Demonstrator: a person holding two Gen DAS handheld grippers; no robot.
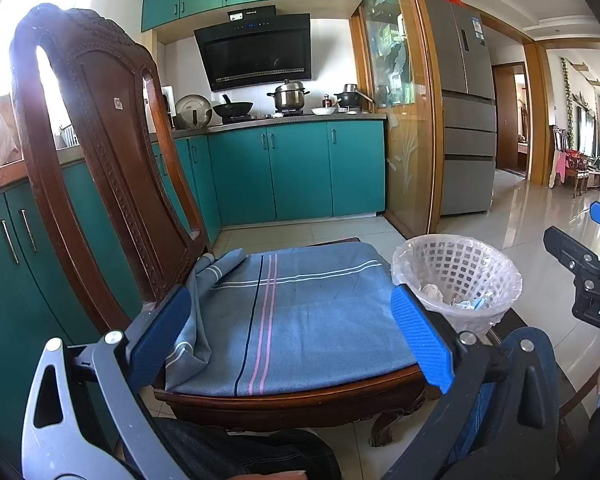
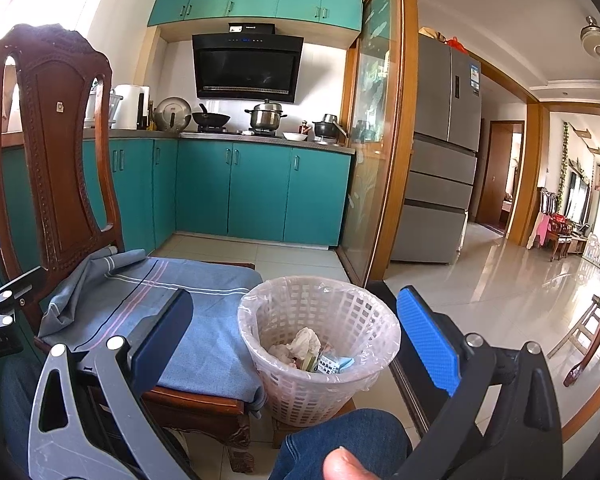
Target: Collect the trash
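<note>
A kitchen with teal cabinets (image 2: 256, 192), a black range hood (image 1: 256, 52), and a pale tiled floor (image 2: 496, 280) that runs past a grey refrigerator (image 2: 444, 148) into a bright living area. In the foreground stands a carved wooden chair (image 1: 100, 128), its seat covered by a blue striped cloth (image 1: 300, 312).

The waste basket (image 2: 320, 344) (white lattice plastic, lined with a clear bag) stands upright, mouth up, just beside the right edge of the chair seat. It rests on a low wooden stand, of which only a part shows under its base. Inside lie a crumpled tissue (image 2: 304, 342) and some small printed wrappers (image 2: 336, 364).

The left gripper (image 1: 292, 336) has its jaws spread wide and empty, framing the cloth-covered seat. The right gripper (image 2: 296, 340) is likewise parted and holds nothing, its blue pads flanking the basket.

The right wrist view looks down into the basket and shows its contents clearly. The left wrist view shows the basket only from the side, at the seat's right edge, and also catches the right gripper at its far right border.
</note>
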